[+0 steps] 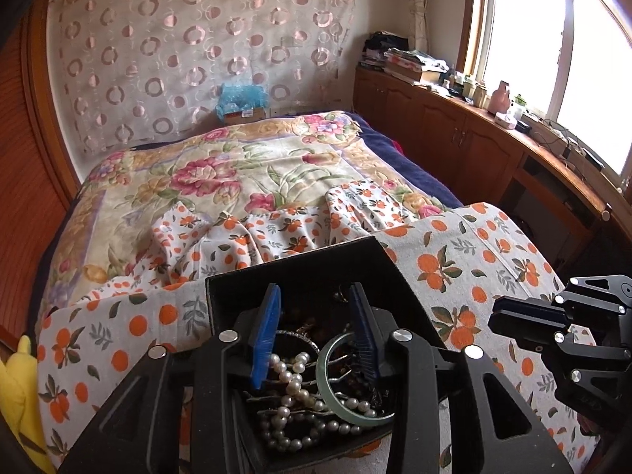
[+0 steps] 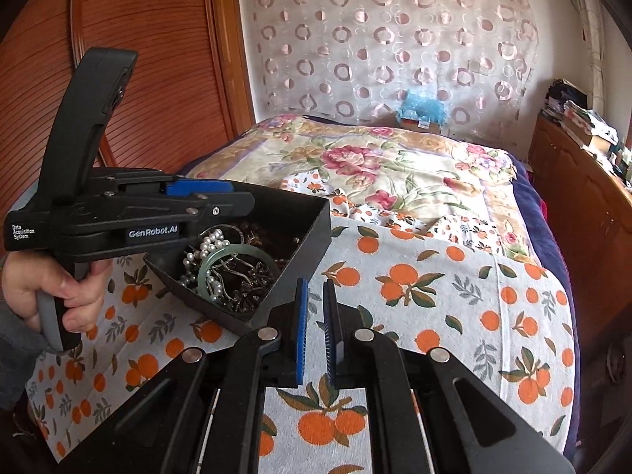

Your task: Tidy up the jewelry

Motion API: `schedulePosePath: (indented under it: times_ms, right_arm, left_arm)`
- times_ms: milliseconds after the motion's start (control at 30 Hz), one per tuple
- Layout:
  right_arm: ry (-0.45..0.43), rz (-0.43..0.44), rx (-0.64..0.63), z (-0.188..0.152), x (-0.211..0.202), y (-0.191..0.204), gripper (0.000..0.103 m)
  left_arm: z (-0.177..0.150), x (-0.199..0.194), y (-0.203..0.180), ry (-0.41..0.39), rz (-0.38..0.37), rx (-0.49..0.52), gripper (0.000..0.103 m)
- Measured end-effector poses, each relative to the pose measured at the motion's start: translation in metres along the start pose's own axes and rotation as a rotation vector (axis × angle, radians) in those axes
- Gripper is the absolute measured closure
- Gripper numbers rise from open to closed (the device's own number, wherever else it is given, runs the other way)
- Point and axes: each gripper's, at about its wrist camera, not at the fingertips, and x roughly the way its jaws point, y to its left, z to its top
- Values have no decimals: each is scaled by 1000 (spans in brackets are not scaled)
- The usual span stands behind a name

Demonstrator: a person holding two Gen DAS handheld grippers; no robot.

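Note:
A black open box [image 1: 300, 264] [image 2: 316, 229] sits on the orange-print cloth and holds tangled jewelry: a white pearl necklace [image 1: 294, 385] [image 2: 207, 247], a pale green bangle [image 1: 335, 395] [image 2: 233, 254] and dark bead strands [image 2: 252, 288]. My left gripper [image 1: 314, 324] hovers over the box with its jaws open above the pearls and the bangle, holding nothing. It also shows in the right wrist view [image 2: 221, 193]. My right gripper [image 2: 314, 318] is nearly shut with a narrow gap, empty, just right of the box over the cloth. It shows from the side in the left wrist view [image 1: 497, 324].
The orange-print cloth [image 2: 434, 296] covers a raised surface in front of a bed with a floral blanket [image 1: 237, 170]. Wooden cabinets [image 1: 454, 134] with clutter run along the window on the right. A wooden wardrobe [image 2: 138, 79] stands at left. A yellow soft toy [image 1: 19, 379] lies at far left.

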Motion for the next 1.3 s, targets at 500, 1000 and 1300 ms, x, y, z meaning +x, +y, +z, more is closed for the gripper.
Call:
schedulePosePath:
  times_ms: [500,1000,1300]
  right_arm:
    - [-53,-34,52,-23,-29,11,51]
    - [-164,-145,124,-56,-85,32,5]
    - [-270,-196,99,-67,-141,62,3]
  left_arm:
    - [-44,-59,-1,-54,110,-49,8]
    - [-98,-150,-12,-162,169,-80,8]
    - [-118,-201,-23,-229,199,-98,8]
